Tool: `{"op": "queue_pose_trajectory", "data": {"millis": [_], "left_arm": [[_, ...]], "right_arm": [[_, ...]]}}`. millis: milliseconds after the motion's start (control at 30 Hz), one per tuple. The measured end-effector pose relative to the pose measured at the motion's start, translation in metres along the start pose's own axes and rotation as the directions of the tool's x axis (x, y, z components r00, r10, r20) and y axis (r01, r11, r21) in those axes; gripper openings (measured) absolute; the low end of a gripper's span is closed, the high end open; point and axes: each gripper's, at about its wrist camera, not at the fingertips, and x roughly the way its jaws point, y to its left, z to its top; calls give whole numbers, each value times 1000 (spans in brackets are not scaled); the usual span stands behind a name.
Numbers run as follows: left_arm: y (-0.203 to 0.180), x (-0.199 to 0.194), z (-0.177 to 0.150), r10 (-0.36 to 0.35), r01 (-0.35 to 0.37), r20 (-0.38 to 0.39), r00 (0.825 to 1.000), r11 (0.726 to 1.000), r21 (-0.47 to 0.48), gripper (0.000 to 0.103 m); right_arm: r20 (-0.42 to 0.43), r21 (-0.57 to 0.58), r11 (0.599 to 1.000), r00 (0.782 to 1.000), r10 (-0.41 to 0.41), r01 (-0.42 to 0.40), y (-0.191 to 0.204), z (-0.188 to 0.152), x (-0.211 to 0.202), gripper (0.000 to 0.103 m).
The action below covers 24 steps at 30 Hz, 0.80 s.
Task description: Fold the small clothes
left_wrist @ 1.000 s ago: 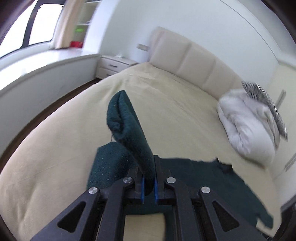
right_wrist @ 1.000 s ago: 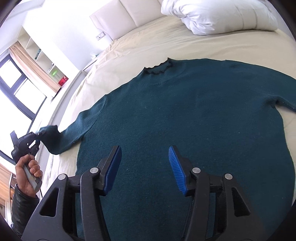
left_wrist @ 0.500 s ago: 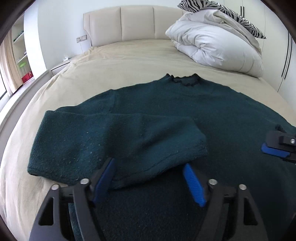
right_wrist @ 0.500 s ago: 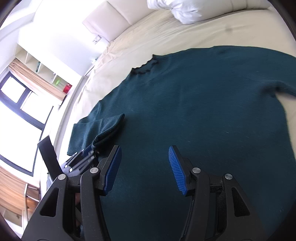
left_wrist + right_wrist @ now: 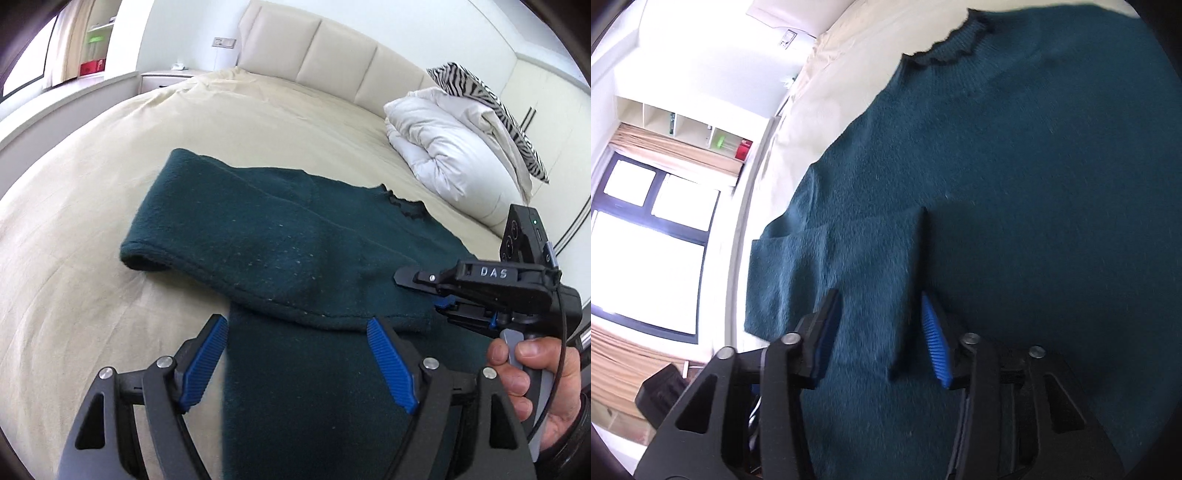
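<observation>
- Left wrist view is showing the left tongs [image 5: 295, 354] standing wide open and empty at the near edge, hovering over the dark green sweater [image 5: 332, 387].
- Right tongs [image 5: 882, 332] are half open; their jaws have just been closing, straddling the cuff edge of the folded sleeve [image 5: 857, 266] without pressing it.
- Sweater is lying flat on the bed [image 5: 92, 221], left sleeve folded across the chest.
- Sleeve-folding seems to be the step in hand; next is probably smoothing this sleeve, then folding the other one.
- Farther off, a white duvet [image 5: 443, 147] is sitting near the headboard [image 5: 332, 55].
- No containers are showing.
</observation>
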Motion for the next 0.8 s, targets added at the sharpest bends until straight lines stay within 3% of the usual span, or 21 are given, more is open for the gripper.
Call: {"op": "queue_pose_trajectory", "data": {"millis": [100, 200, 367, 500, 567, 800], "left_arm": [[18, -8, 6, -16, 17, 9, 1000, 998, -64, 78], [31, -17, 17, -9, 12, 33, 999, 995, -100, 78], [43, -23, 44, 22, -15, 67, 998, 995, -101, 78], [44, -12, 65, 47, -43, 68, 997, 996, -72, 72], [44, 0, 75, 52, -49, 44, 998, 996, -68, 65], [27, 50, 100, 91, -91, -26, 996, 996, 3, 62]], "right_arm": [[-2, -125, 988, 996, -91, 90, 23, 6, 7, 7], [46, -232, 962, 989, -137, 144, 42, 11, -3, 6], [164, -272, 940, 972, -166, 206, 37, 38, -54, 6], [211, -246, 921, 944, -253, 302, -1, 57, -85, 6], [221, -214, 922, 935, -277, 323, -22, 64, -95, 6], [209, -174, 933, 938, -276, 314, -72, 61, -106, 6]]}}
